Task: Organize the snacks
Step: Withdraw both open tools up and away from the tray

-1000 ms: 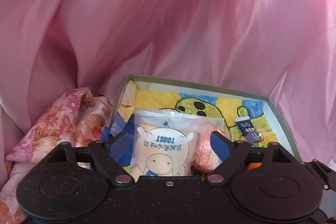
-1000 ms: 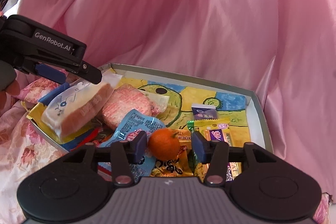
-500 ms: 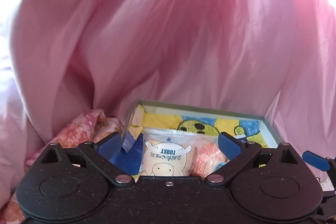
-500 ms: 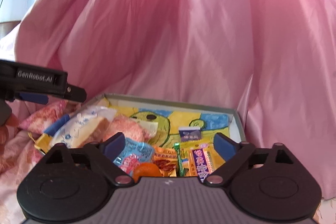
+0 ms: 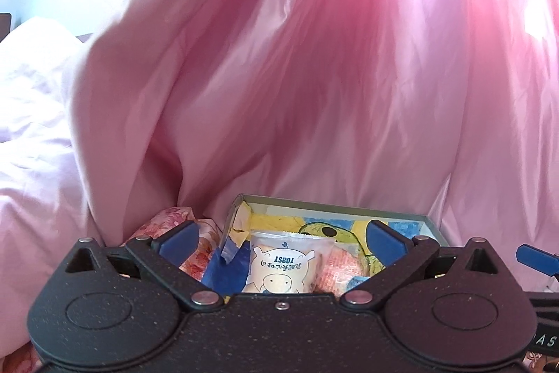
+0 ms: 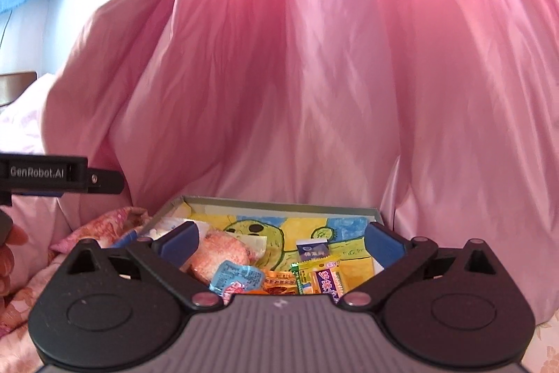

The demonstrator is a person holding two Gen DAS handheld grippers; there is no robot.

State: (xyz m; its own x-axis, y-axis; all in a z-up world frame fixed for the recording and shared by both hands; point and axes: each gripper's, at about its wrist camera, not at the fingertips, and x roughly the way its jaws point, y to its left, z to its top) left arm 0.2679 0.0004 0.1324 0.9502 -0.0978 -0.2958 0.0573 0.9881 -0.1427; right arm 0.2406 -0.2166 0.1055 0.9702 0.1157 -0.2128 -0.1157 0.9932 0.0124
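Low in both frames, the snack box holds a toast packet and candy wrappers. Left gripper and right gripper are both still opening, nothing between their jaws.

The box sits before the hanging curtain. In it, the toast packet lies at the left, the round cake beside it, candy wrappers toward the right.
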